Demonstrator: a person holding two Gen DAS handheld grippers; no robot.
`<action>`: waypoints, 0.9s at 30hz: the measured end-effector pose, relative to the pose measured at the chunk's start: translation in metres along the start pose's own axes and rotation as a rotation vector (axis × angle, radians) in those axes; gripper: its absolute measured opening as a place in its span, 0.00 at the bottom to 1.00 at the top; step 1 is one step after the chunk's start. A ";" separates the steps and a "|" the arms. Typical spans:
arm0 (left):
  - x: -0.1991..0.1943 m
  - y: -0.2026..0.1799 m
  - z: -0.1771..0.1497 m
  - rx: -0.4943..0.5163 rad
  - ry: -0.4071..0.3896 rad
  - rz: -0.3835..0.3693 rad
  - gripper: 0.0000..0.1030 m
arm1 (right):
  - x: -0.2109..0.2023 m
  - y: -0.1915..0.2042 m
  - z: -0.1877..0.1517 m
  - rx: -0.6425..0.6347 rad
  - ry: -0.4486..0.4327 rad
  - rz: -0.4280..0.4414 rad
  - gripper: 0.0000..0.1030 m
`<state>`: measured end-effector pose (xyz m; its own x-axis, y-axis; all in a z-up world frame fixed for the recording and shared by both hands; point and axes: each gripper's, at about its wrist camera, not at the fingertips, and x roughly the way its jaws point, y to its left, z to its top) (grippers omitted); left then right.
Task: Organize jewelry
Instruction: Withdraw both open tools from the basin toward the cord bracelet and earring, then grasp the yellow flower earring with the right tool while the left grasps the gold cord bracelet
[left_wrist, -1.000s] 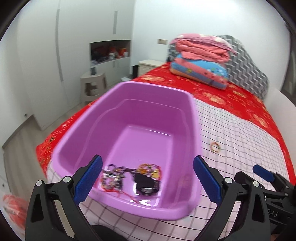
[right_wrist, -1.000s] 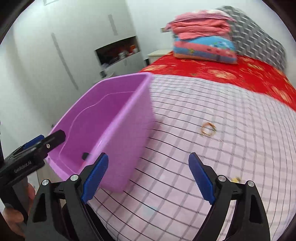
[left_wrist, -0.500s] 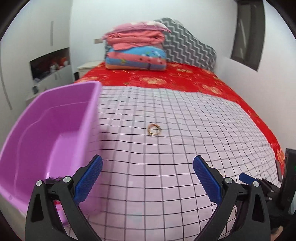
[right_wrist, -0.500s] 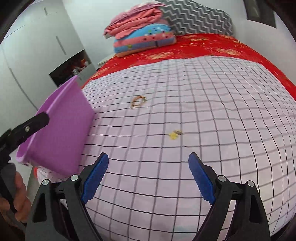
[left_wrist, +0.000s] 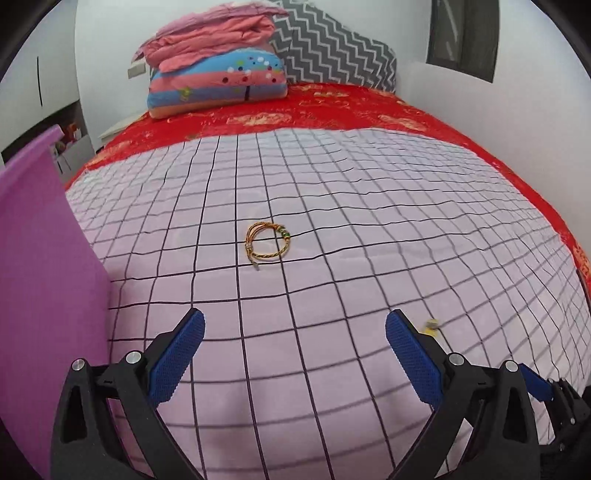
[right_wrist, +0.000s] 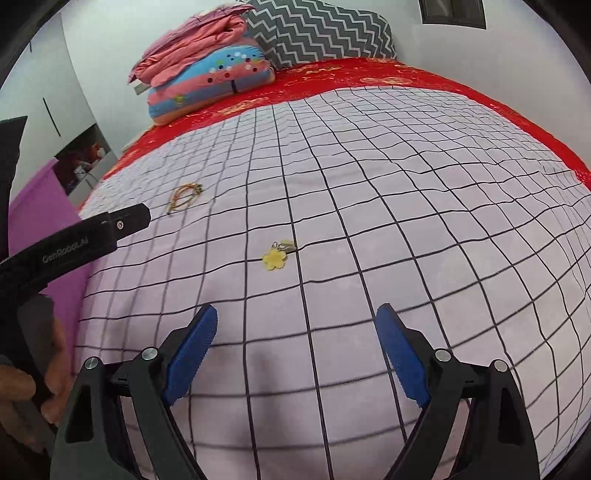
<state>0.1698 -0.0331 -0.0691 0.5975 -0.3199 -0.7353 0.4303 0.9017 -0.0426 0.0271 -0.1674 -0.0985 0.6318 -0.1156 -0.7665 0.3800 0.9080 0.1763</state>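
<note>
Your left gripper (left_wrist: 293, 332) stands wide open above the checked sheet (left_wrist: 369, 229) of the bed, and nothing is between its blue pads. In its view, the gold bracelet (left_wrist: 266, 242) with small green beads lies flat on the sheet at 12 o'clock from the gripper, apart from it. The purple tub (left_wrist: 40, 280) fills the edge at 9 o'clock; you see only its outer wall. A small yellow piece (left_wrist: 431, 325) lies at 3 o'clock, just beside the right pad.

Your right gripper (right_wrist: 297, 328) is also wide open and holds nothing. In its view, the yellow flower charm (right_wrist: 275, 258) with a metal clip lies on the sheet at 12 o'clock, near the pads but not touching them. The bracelet (right_wrist: 184, 197) lies farther, at 11 o'clock. The body of the left gripper (right_wrist: 74, 243) comes in from 9 o'clock, with your hand (right_wrist: 26, 384) on its handle at 8 o'clock. Folded blankets (right_wrist: 207, 70) and a zigzag pillow (right_wrist: 325, 33) rest at the head of the bed.
</note>
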 end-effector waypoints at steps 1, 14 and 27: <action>0.009 0.005 0.003 -0.015 0.004 0.002 0.94 | 0.004 0.001 0.000 -0.003 -0.007 -0.005 0.81; 0.068 0.031 0.010 -0.129 0.062 0.026 0.94 | 0.060 0.012 0.023 -0.036 0.022 -0.071 0.77; 0.108 0.032 0.031 -0.115 0.112 0.056 0.94 | 0.072 0.030 0.018 -0.125 0.024 -0.126 0.65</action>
<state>0.2687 -0.0478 -0.1290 0.5361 -0.2399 -0.8093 0.3146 0.9465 -0.0721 0.0962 -0.1561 -0.1373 0.5677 -0.2239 -0.7922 0.3674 0.9300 0.0004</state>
